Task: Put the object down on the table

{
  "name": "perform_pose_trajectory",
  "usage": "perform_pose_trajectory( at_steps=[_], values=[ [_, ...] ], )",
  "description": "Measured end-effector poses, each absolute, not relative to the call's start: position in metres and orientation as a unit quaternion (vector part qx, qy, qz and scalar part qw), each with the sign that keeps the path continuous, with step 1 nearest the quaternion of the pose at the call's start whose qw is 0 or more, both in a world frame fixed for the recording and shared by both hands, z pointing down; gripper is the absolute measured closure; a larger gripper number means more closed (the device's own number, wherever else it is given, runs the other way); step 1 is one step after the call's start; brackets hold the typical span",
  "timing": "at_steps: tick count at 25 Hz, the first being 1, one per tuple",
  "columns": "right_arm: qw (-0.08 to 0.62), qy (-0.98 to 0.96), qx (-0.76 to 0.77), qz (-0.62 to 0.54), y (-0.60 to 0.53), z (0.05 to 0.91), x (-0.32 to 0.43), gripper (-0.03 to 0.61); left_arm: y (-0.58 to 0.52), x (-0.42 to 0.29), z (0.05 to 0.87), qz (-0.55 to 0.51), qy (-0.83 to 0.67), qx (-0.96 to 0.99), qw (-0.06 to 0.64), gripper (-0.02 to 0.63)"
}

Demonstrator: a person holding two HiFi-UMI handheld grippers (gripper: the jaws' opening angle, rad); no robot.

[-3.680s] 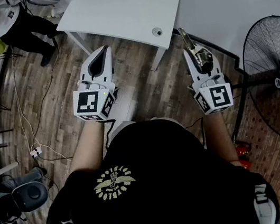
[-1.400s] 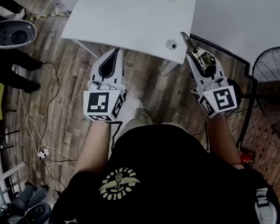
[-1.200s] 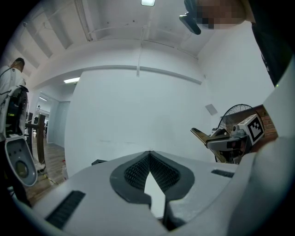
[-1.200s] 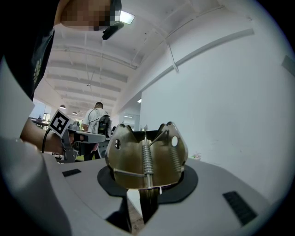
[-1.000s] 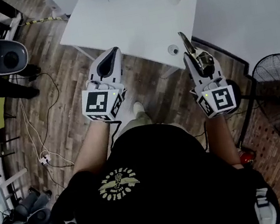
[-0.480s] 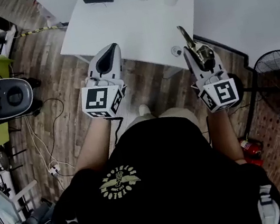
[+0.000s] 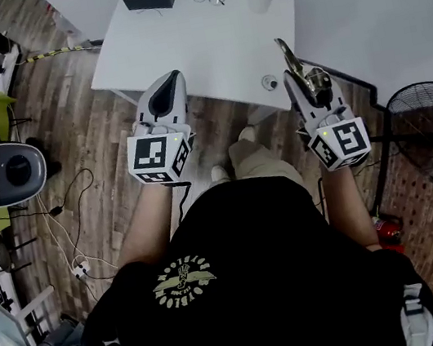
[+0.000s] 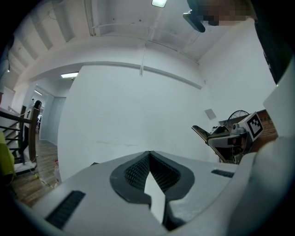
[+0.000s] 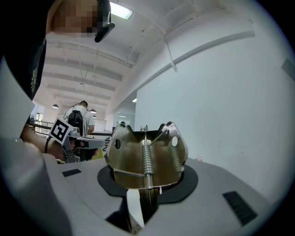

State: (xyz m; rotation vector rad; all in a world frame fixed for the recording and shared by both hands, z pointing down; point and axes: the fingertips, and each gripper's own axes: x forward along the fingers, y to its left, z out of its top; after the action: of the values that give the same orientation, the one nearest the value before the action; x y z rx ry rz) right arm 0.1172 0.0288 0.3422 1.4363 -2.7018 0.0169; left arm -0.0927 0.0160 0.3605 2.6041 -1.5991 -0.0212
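Head view puts both grippers out in front of the person, near the table's closest edge. Nearest, the right gripper has its jaws clamped partway on a brass-coloured spring clip, held up in the air. The left gripper shows jaws together, nothing between. Farther off lies the white table — I'd carry the clip over a bare patch, lower it until it touches, then ease the jaws apart.

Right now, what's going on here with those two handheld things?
A person stands before a white table, holding a gripper in each hand. The right gripper is clamped on a brass-coloured metal spring clip, which is not yet set down on the table. The left gripper is shut and empty.
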Motion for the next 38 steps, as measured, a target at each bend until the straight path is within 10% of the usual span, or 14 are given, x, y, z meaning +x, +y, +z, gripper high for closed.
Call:
perform_pose_trajectory(
  at_steps=[38],
  values=[
    [0.043,-0.909,0.413,0.014,-0.113,0.364,0.103,0.463,-0.109,-0.1,0.391,0.017,-0.564,0.823,0.065,0.607]
  ],
)
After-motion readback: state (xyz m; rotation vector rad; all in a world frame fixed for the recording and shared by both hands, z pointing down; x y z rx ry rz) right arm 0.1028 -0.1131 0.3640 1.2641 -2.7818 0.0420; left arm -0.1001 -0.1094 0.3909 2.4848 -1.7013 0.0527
